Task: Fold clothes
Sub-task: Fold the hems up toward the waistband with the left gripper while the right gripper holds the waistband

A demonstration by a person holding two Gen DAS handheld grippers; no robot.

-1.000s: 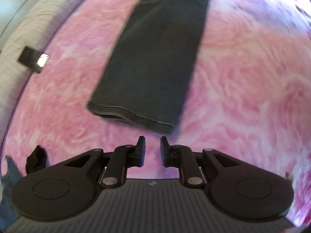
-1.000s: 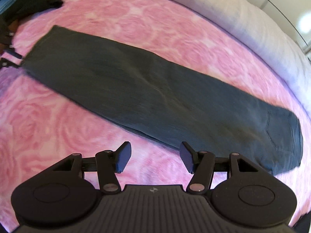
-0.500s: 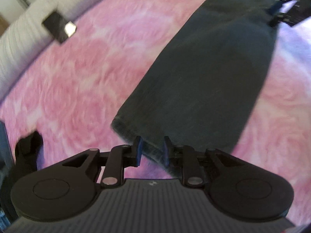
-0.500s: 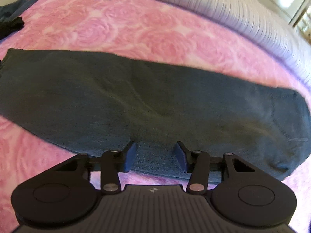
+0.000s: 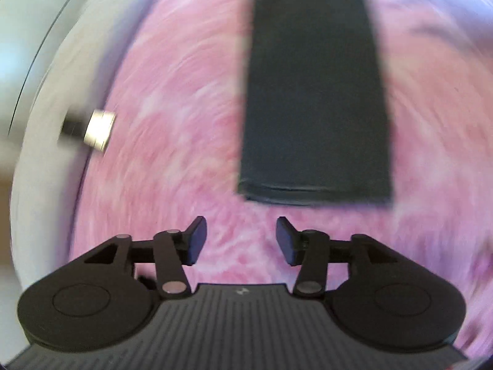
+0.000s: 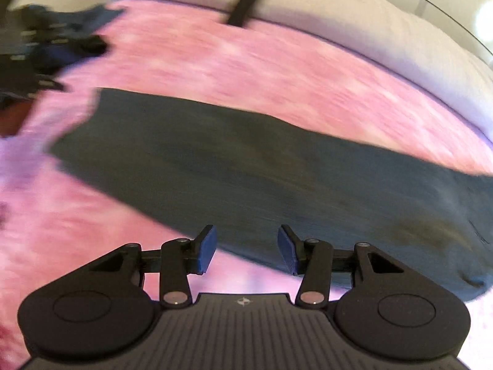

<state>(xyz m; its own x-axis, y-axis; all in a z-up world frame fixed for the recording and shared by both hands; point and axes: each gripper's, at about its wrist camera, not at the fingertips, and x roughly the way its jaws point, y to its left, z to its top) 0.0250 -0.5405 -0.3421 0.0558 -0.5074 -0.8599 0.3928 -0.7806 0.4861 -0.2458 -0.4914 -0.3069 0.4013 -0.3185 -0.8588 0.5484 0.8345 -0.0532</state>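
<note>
**Both sets of fingers apart above the dark trousers**

My left gripper (image 5: 238, 237) has its blue-padded fingers (image 5: 197, 236) spread wide with nothing between them; only the pink rose-patterned bedspread (image 5: 172, 160) shows in the gap. Just ahead of those fingers and a little to the right lies the hemmed end of the long dark grey folded trousers (image 5: 314, 108), flat on the bed and running straight away from me. Far off to the left, a small black-and-cream object (image 5: 89, 131) sits by the pale grey edge of the bed (image 5: 52, 117).

My right gripper (image 6: 246, 248) is also spread, holding nothing. The trousers (image 6: 246, 166) stretch crosswise right past its fingers (image 6: 208, 248), the wider end to the right. Beyond, a black strap (image 6: 243, 6) crosses the grey edge, and a blurred dark pile (image 6: 40, 46) sits far left.
</note>
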